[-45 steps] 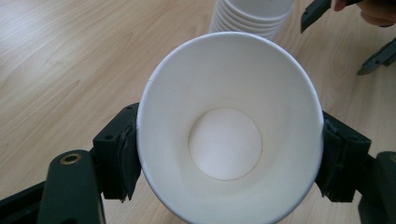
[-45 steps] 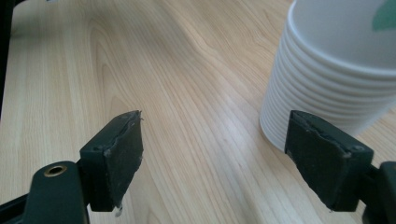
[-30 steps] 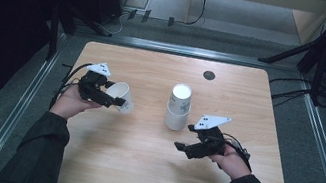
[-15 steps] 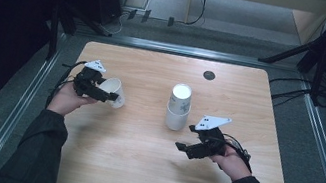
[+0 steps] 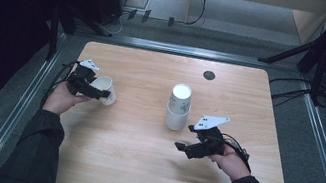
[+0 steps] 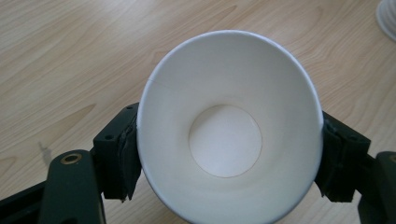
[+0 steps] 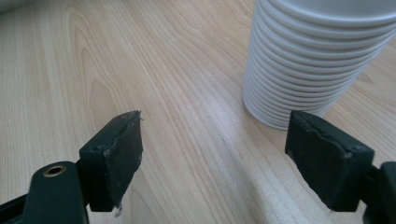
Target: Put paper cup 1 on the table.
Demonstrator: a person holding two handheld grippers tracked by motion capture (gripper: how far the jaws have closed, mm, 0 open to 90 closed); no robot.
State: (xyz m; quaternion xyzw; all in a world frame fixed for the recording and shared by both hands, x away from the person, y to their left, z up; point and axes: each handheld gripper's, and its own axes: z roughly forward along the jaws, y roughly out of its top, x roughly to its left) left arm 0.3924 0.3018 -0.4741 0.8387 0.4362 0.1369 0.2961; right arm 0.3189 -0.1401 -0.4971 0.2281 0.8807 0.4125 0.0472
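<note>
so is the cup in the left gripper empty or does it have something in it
Empty. The left gripper view looks straight into the paper cup, clamped between the left gripper jaws, and shows only its bare white bottom.

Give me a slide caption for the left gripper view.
Left claw shut on an empty white cup, its mouth facing the camera, above the wooden table.

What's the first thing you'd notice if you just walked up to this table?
The white paper cup clamped between the left gripper's black jaws, tipped on its side near the wooden table's left edge, its empty inside facing the gripper's camera. Next, the tall stack of upside-down paper cups mid-table, with the right gripper open and empty just in front of it.
</note>
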